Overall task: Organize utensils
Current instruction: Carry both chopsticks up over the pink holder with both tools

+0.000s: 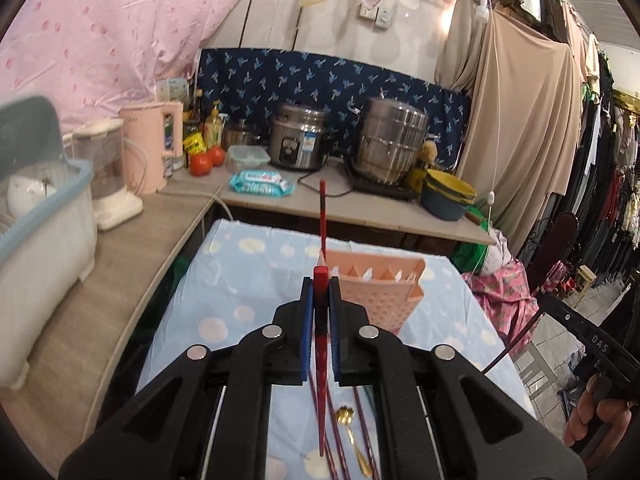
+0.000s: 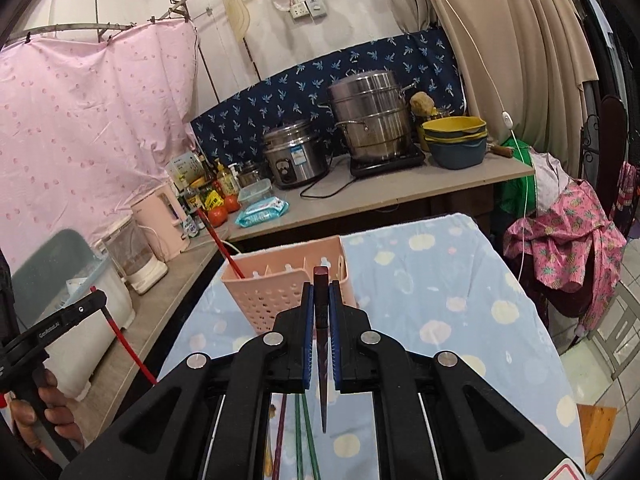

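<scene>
Blue dotted tablecloth (image 1: 248,280) covers the work table, kitchen counter (image 1: 348,208) behind it. Pink slotted utensil basket (image 1: 376,292) sits mid-frame on the cloth, one red chopstick (image 1: 322,216) standing in its left compartment; other slots look empty. Left gripper (image 1: 320,292) clamped on a red chopstick (image 1: 320,360). Right gripper (image 2: 320,296) clamped on a dark maroon chopstick (image 2: 322,360). Gold spoon (image 1: 352,436) and loose chopsticks (image 2: 304,440) lie on the cloth at bottom centre.

Lighting was even, indoor, soft shadows. Heavy fisheye bending and black vignette at edges; dish rack (image 1: 40,184) at left blurred.
</scene>
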Tool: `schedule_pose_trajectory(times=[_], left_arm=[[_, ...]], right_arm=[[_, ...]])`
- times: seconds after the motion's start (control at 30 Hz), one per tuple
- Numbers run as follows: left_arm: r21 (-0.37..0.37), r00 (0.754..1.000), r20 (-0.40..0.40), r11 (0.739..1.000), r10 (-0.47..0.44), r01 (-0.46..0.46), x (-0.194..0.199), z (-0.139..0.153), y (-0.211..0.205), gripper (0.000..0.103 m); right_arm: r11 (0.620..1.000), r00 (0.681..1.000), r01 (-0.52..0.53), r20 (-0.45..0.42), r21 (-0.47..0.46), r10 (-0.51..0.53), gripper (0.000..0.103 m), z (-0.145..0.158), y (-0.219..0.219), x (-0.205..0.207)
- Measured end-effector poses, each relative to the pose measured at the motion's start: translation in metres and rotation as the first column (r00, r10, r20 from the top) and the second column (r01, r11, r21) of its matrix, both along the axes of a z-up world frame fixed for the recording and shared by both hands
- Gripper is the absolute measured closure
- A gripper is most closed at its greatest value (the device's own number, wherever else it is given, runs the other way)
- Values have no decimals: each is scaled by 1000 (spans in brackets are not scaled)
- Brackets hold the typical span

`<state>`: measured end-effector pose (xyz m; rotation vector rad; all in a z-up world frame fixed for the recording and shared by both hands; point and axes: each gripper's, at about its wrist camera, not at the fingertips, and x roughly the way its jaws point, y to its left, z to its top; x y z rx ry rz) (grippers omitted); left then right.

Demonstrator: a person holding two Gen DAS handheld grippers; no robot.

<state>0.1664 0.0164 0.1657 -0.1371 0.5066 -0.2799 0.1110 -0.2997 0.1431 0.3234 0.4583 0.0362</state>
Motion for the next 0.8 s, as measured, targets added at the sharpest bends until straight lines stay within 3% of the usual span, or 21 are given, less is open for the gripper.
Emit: schedule_pose_trajectory(times=[0.53, 0.63, 0.8], left_arm=[[-61, 974, 225, 997, -26, 41, 76, 99, -38, 96], [-51, 969, 245, 998, -15, 28, 92, 102, -42, 96], [-48, 978, 208, 998, -19, 30, 118, 82, -47, 96]], right_arm=[[998, 982, 2, 191, 57, -13, 96, 82, -6, 90], [999, 980, 6, 198, 50, -16, 96, 86, -1, 110], [999, 986, 1, 164, 48, -9, 96, 70, 6, 142]])
